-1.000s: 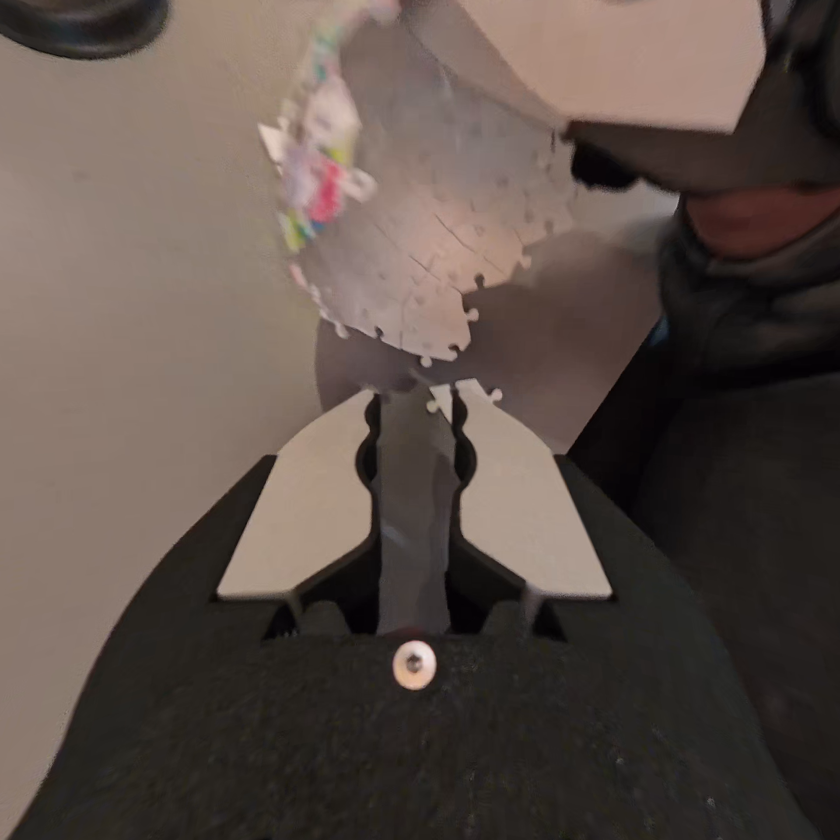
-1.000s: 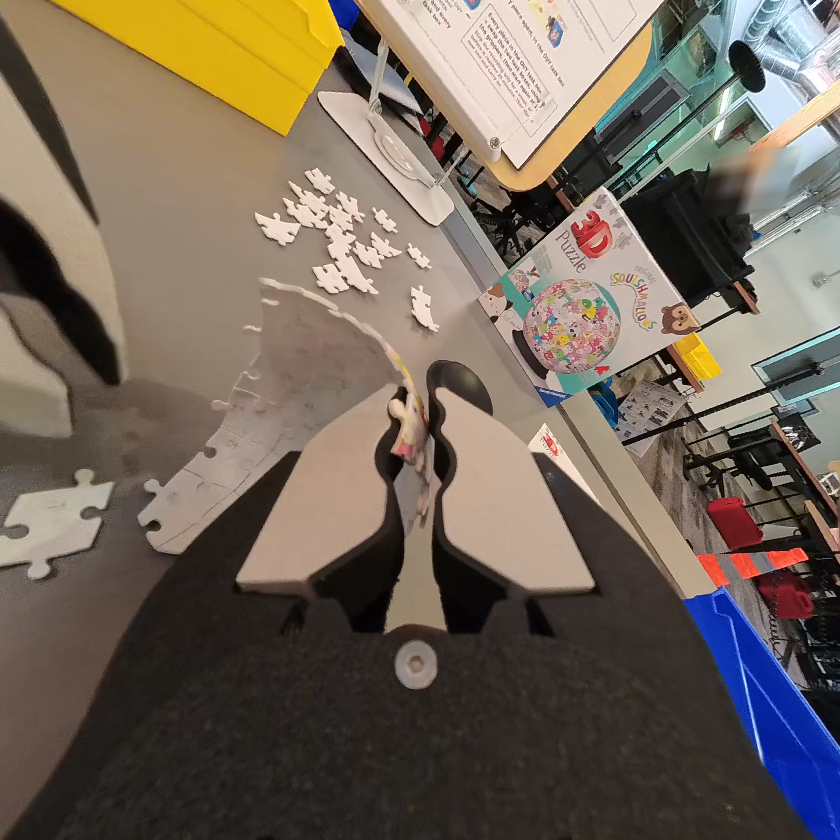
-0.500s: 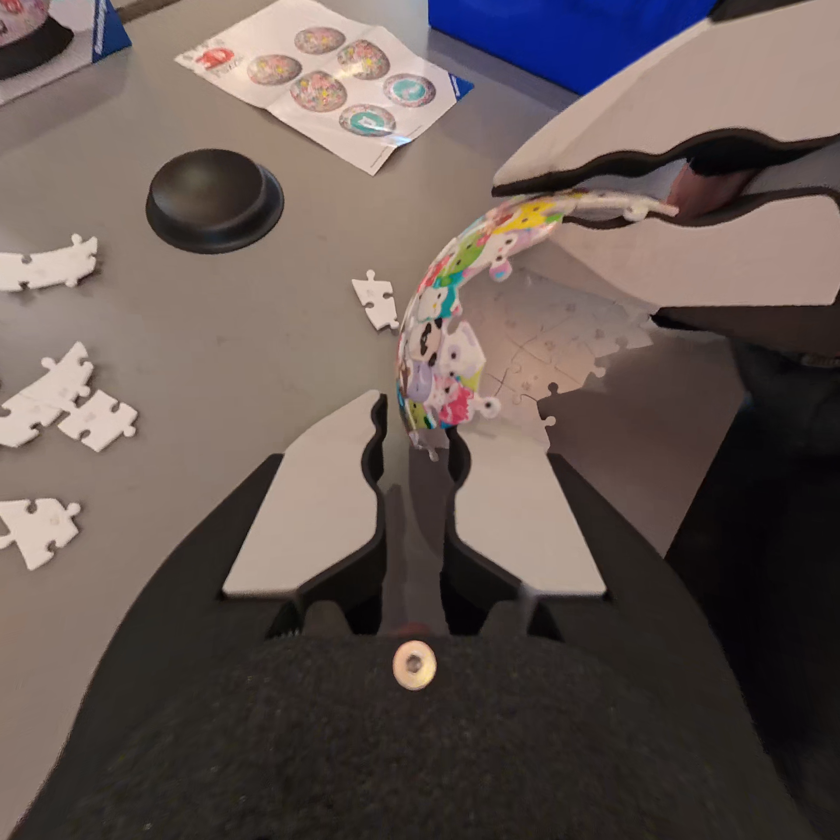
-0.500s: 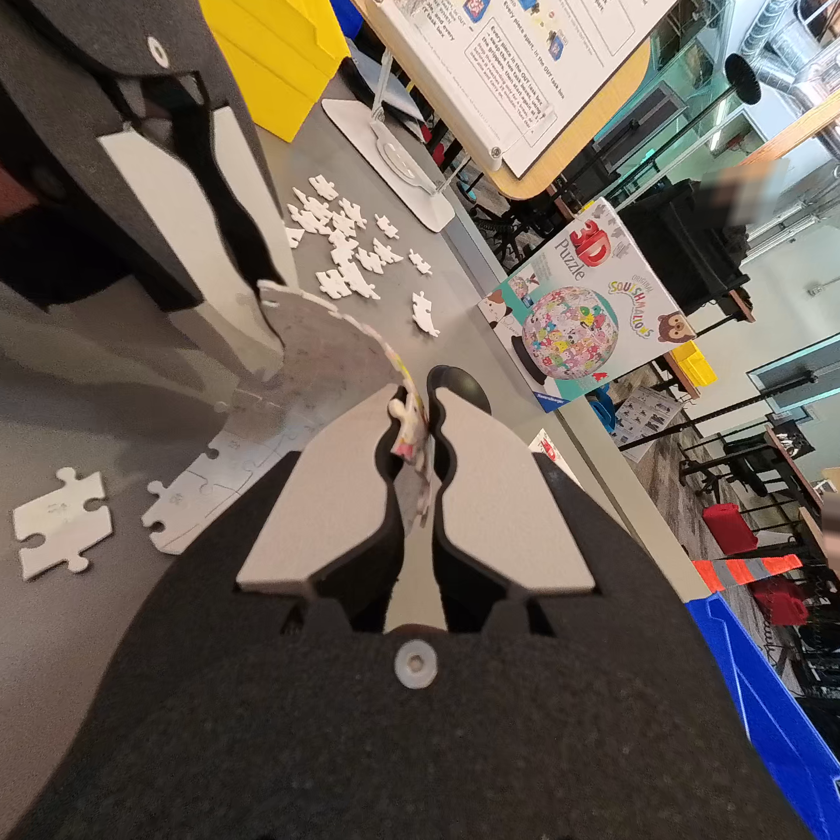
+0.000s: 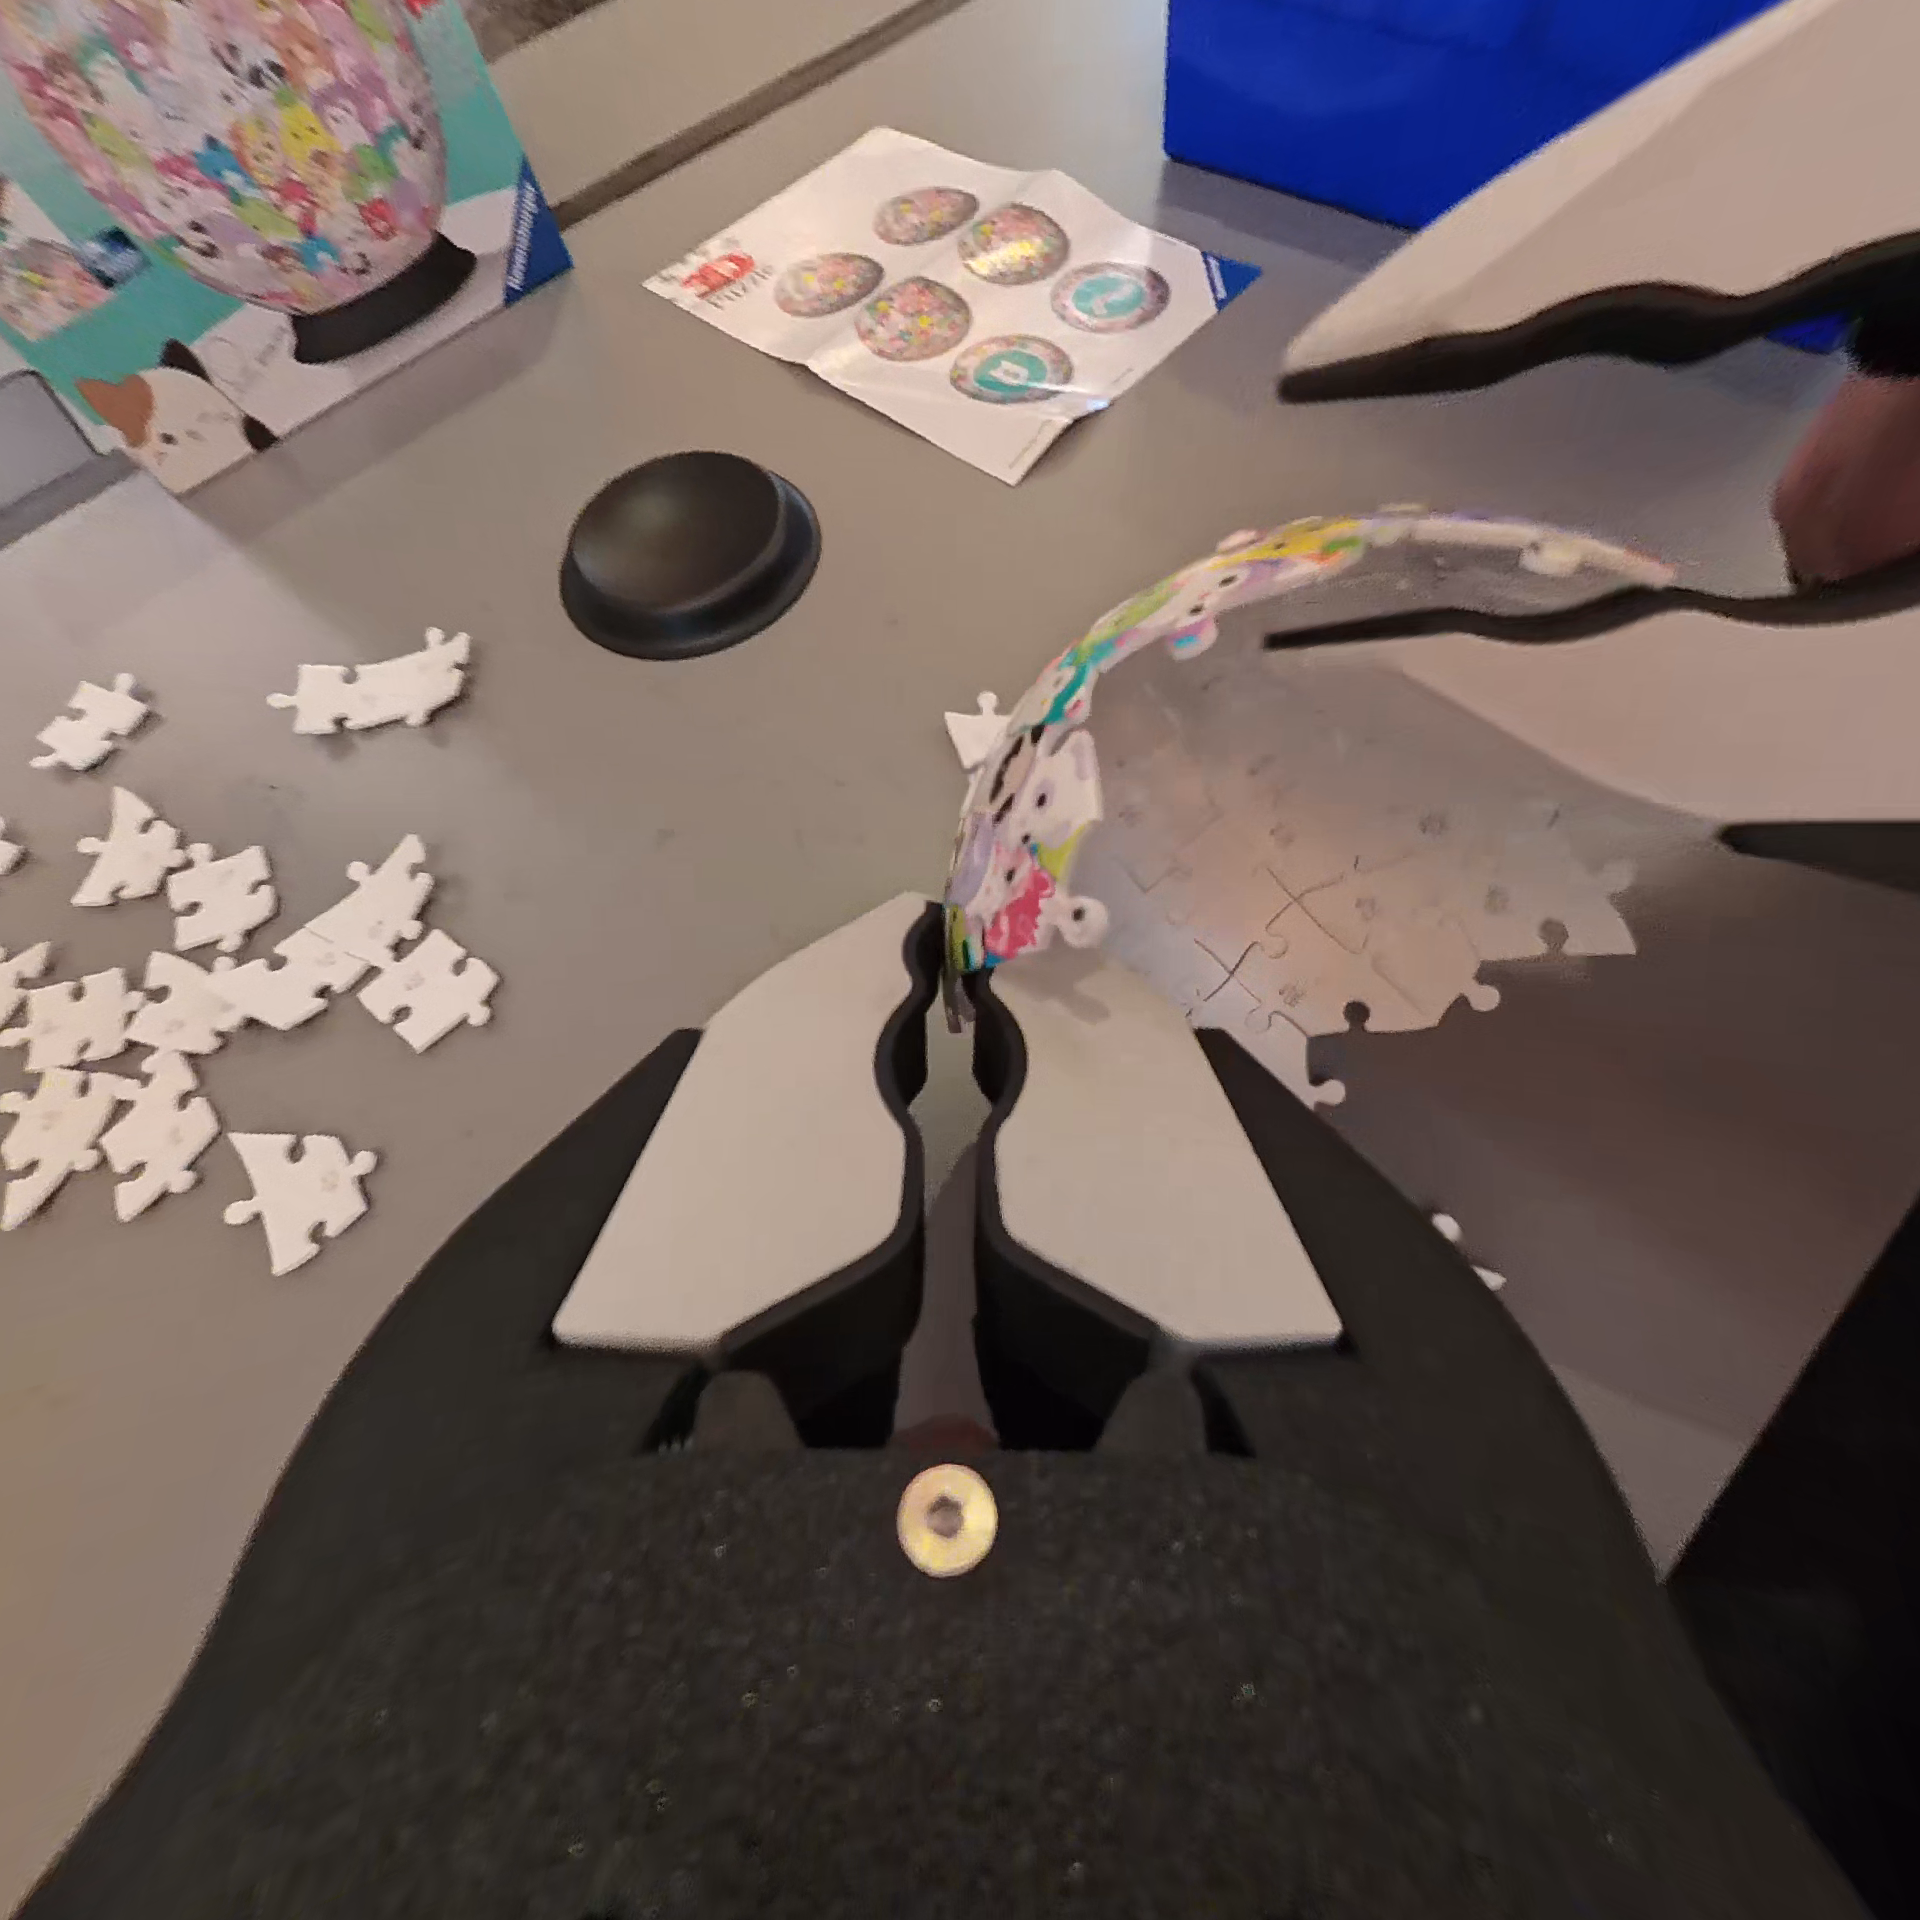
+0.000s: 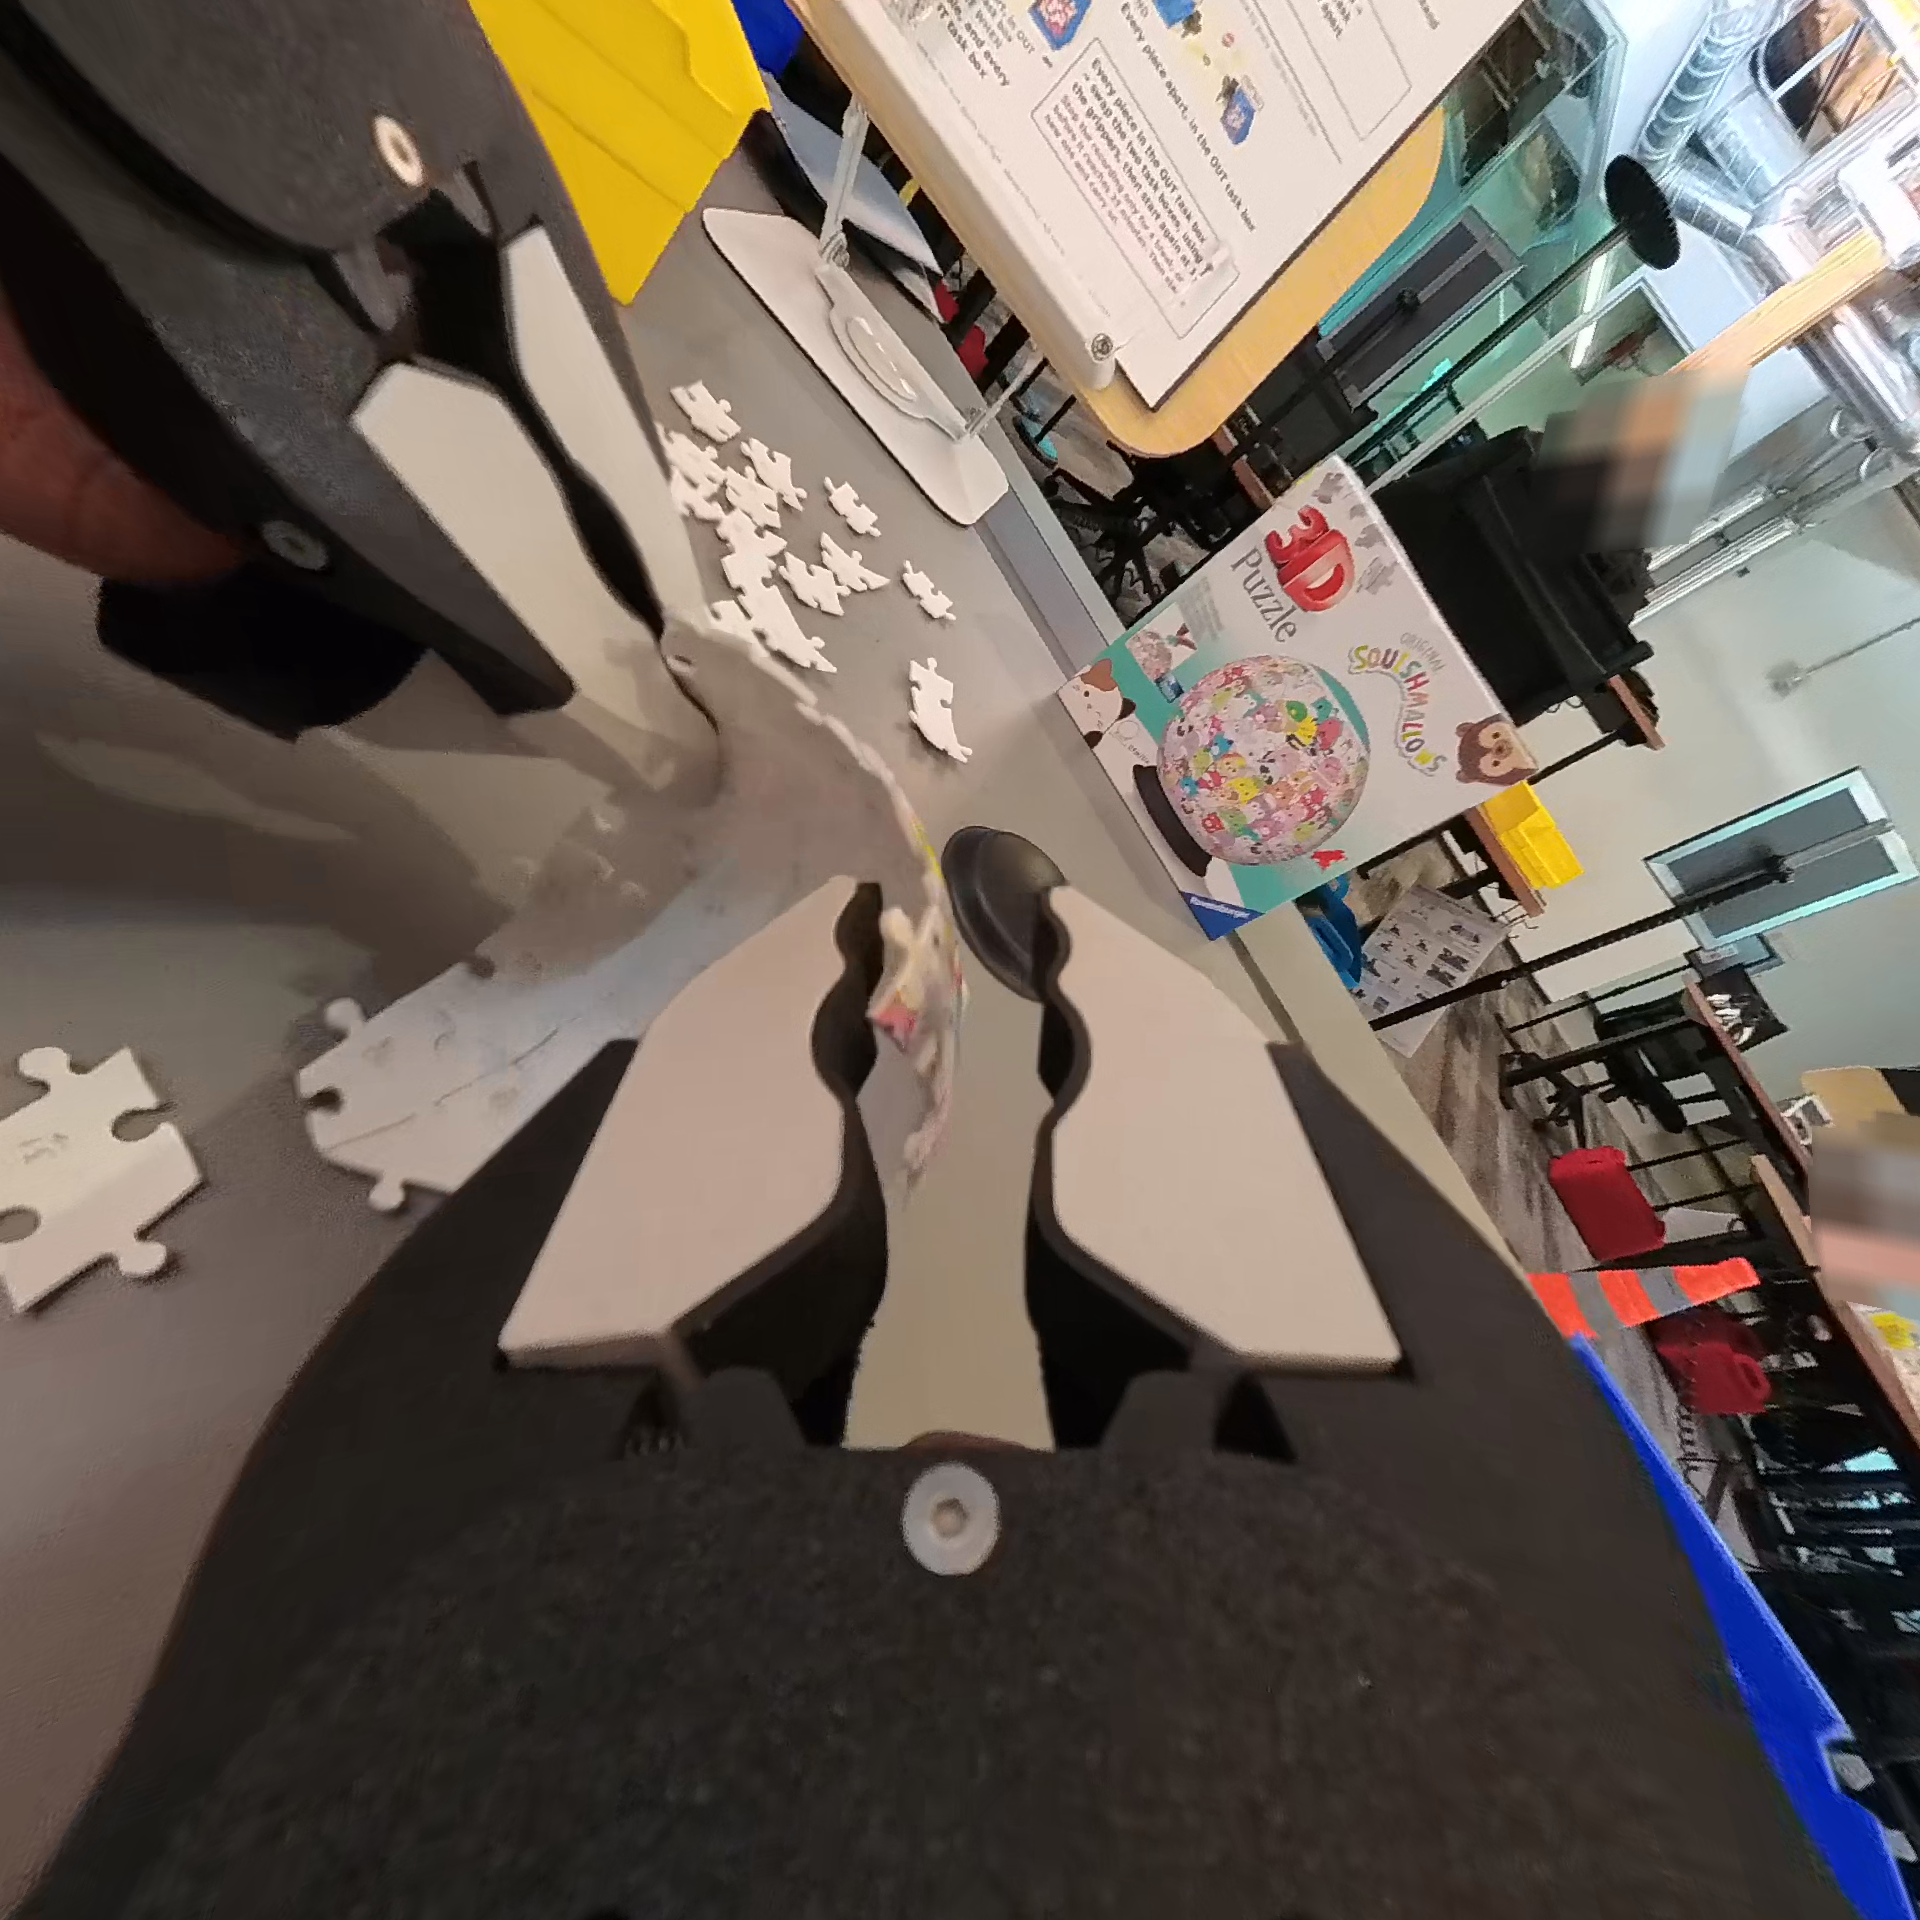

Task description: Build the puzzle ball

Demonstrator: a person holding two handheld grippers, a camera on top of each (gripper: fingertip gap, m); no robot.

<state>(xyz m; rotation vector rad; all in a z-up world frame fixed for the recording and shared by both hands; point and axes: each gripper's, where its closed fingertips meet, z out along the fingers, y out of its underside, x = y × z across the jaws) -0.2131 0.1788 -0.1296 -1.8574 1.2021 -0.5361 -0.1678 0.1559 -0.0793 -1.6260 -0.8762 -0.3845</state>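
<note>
The partly built puzzle ball [image 5: 1299,862] is a curved shell, colourful outside and white inside, held above the grey table [image 5: 727,831]. My left gripper [image 5: 956,977] is shut on the shell's lower edge. My right gripper [image 6: 956,914] is open, and the shell's upper edge [image 6: 914,997] lies against its left finger. In the left wrist view the right gripper [image 5: 1278,509] comes in from the upper right with its jaws apart, the shell's top edge resting on the lower finger. The left gripper also shows in the right wrist view [image 6: 665,644]. Loose white pieces [image 5: 260,987] lie at the left.
A black round stand [image 5: 686,551], the puzzle box [image 5: 239,187] and a leaflet [image 5: 956,291] lie beyond the shell. A blue bin [image 5: 1403,94] stands at the far right. The right wrist view shows a yellow bin [image 6: 623,125], a sign stand [image 6: 862,343] and a single piece [image 6: 83,1164]. Between my left fingertips and the single piece [image 6: 83,1164] there is roughly 12 cm.
My right gripper has opened and let go of the shell's upper edge. My left gripper has closed on the shell's lower edge. The left wrist view has tilted down towards the table.
</note>
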